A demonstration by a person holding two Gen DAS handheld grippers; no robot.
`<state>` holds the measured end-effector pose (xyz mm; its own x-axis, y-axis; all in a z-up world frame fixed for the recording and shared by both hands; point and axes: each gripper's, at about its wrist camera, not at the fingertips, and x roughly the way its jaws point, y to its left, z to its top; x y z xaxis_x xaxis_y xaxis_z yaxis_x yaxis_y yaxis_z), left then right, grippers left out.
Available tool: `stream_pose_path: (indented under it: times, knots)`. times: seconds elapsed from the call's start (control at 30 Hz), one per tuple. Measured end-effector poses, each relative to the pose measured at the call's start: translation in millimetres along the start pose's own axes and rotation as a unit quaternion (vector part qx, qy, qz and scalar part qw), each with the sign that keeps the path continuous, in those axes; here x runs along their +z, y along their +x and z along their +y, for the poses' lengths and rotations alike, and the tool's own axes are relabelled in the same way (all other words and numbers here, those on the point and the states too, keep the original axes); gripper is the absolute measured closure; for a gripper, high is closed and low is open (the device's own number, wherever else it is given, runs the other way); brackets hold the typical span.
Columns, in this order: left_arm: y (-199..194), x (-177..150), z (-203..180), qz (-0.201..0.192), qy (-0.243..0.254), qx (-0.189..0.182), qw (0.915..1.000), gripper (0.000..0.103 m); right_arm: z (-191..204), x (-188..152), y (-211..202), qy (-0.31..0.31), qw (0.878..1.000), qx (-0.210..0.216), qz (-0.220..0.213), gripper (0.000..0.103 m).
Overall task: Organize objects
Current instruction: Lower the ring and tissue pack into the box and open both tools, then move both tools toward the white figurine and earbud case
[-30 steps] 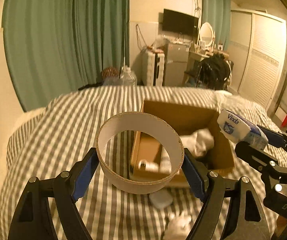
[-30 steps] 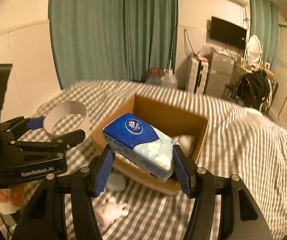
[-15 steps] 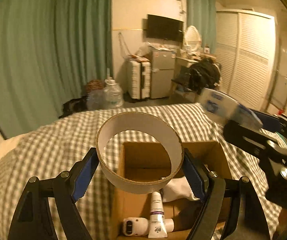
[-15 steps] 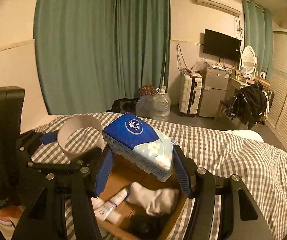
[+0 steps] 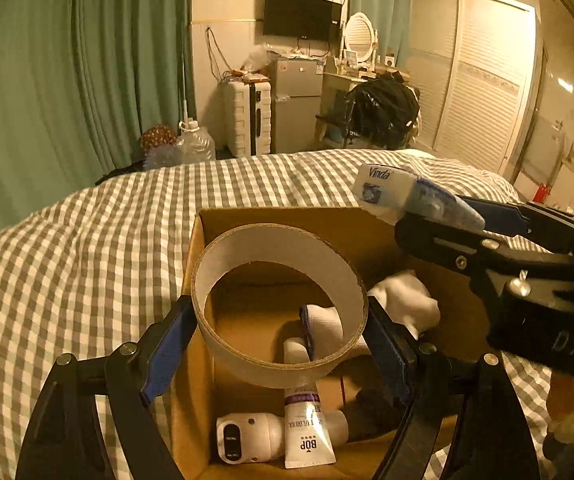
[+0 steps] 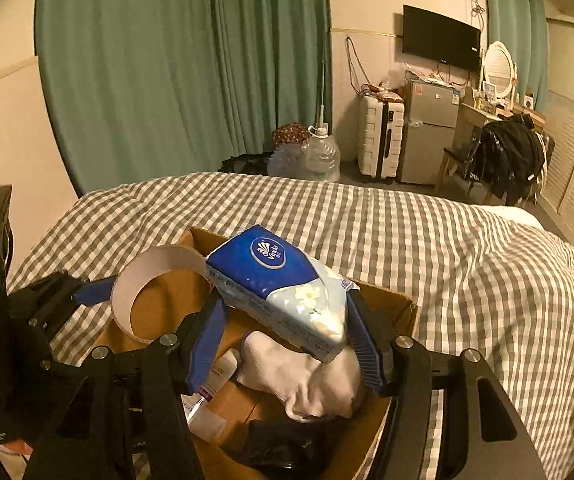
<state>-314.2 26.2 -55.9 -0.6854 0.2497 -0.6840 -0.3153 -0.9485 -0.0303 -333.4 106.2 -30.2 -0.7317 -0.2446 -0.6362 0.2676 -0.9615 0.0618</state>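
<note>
My left gripper (image 5: 279, 320) is shut on a wide cardboard tape ring (image 5: 279, 304) and holds it over the open cardboard box (image 5: 287, 220) on the bed. The ring also shows in the right wrist view (image 6: 155, 276). My right gripper (image 6: 287, 332) is shut on a blue Vinda tissue pack (image 6: 279, 280), held over the same box (image 6: 391, 308); the pack shows at the right of the left wrist view (image 5: 407, 196). Inside the box lie white socks (image 6: 299, 376), a white BOP tube (image 5: 307, 428), a small white device (image 5: 243, 436) and a dark item (image 6: 287, 444).
The box sits on a grey-and-white checked bedspread (image 5: 87, 248). Beyond the bed are green curtains (image 6: 187, 60), a white suitcase (image 6: 381, 136), a small fridge (image 6: 431, 128), a water jug (image 6: 323, 156) and a chair with dark clothes (image 6: 515, 152).
Both grippers have moved forward and lowered over the box, each still holding its object. The box interior now fills the lower part of both views.
</note>
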Motion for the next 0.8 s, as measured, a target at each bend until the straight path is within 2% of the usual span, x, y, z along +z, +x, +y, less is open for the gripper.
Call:
stream_pose_path:
  times: [0.03,0.1,0.17,0.23,0.6,0.8]
  knots:
    - [-1,-1,0,0.0,-0.002,-0.001,1.0,0.018,-1,-2,0,0.005,1.0,0.002,0.001,0.042]
    - [-3,-5,1,-0.003,-0.004,0.004,1.0,0.006,-6,-4,0,0.018,1.0,0.003,0.001,0.038]
    - [-8,-7,1,-0.015,-0.004,0.014,0.9998,0.004,-12,-2,1,0.025,1.0,0.001,0.0,0.028]
    - [-13,-9,2,-0.021,-0.003,0.017,0.9996,0.004,-14,-2,-5,0.032,0.999,-0.003,-0.012,0.024]
    - [-66,-22,11,-0.052,-0.039,0.052,0.9965,0.004,-10,-9,-55,0.042,0.997,-0.02,-0.059,0.022]
    - [-103,-38,12,-0.059,-0.066,0.066,0.9939,0.004,4,-26,-91,0.058,0.996,-0.016,-0.065,0.022]
